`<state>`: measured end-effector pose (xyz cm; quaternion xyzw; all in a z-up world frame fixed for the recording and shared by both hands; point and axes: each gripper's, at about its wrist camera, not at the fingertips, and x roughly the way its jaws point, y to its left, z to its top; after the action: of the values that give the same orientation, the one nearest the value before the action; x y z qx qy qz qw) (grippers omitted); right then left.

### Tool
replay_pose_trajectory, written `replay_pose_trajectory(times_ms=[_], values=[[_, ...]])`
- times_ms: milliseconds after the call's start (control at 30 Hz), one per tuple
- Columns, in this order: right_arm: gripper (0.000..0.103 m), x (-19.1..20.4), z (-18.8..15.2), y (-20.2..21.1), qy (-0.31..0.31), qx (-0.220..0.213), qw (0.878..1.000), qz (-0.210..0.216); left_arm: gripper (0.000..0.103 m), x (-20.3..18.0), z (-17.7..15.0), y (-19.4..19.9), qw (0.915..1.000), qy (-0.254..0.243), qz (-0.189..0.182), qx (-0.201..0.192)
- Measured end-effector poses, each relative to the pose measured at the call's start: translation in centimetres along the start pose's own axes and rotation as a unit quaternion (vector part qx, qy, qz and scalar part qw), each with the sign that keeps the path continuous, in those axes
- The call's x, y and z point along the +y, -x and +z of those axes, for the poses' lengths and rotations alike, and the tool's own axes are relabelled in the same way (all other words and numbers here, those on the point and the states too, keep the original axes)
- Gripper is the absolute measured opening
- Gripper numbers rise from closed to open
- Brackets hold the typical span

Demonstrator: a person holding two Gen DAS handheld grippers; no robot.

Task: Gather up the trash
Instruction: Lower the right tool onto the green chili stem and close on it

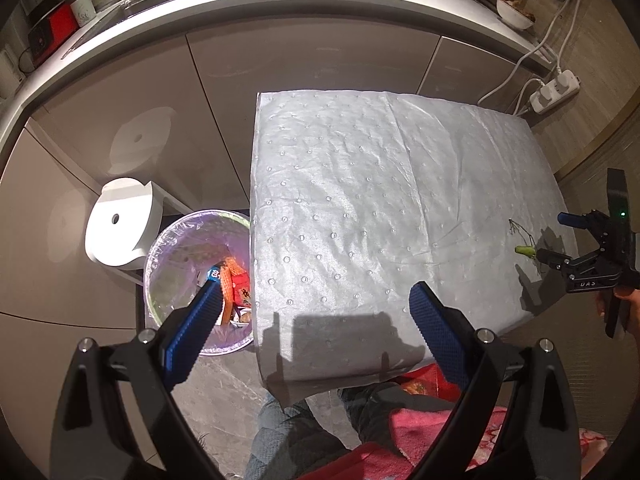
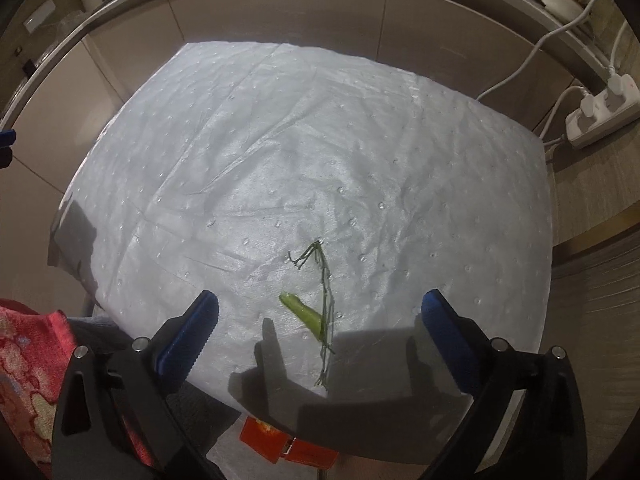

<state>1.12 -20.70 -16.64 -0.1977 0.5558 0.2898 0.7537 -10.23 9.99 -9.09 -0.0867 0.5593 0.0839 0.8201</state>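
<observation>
A green vegetable scrap (image 2: 305, 315) with a thin green stem (image 2: 326, 300) lies on the white padded table cover (image 2: 280, 152), near its front edge. My right gripper (image 2: 320, 312) is open and empty, hovering just above and before the scrap; it also shows in the left wrist view (image 1: 558, 240) beside the scrap (image 1: 525, 250). My left gripper (image 1: 316, 300) is open and empty above the table's front left corner. A lined trash bin (image 1: 176, 240) with wrappers inside stands on the floor left of the table.
A large white paper roll (image 1: 120, 224) stands behind the bin. Kitchen cabinets (image 1: 312, 60) and a counter run behind the table. A white power strip (image 2: 600, 112) with cables sits at the far right. A red cloth (image 1: 440, 424) lies near me.
</observation>
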Motion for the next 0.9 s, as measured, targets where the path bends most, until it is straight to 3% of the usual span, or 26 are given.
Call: replay_pose_trajectory(times_ms=[400, 567, 900], values=[[0.101, -0.8, 0.1, -0.7, 0.000, 0.008, 1.000, 0.020, 0.090, -1.3, -0.2, 0.3, 1.0000, 0.005, 0.005, -0.003], [0.101, -0.2, 0.1, -1.3, 0.028, 0.022, 0.999, 0.013, 0.090, -1.7, -0.2, 0.4, 1.0000, 0.002, 0.008, -0.003], [0.101, -1.1, -0.3, -2.8, 0.029, 0.058, 0.996, 0.068, 0.090, -2.3, -0.4, 0.8, 0.9999, -0.001, 0.013, -0.004]])
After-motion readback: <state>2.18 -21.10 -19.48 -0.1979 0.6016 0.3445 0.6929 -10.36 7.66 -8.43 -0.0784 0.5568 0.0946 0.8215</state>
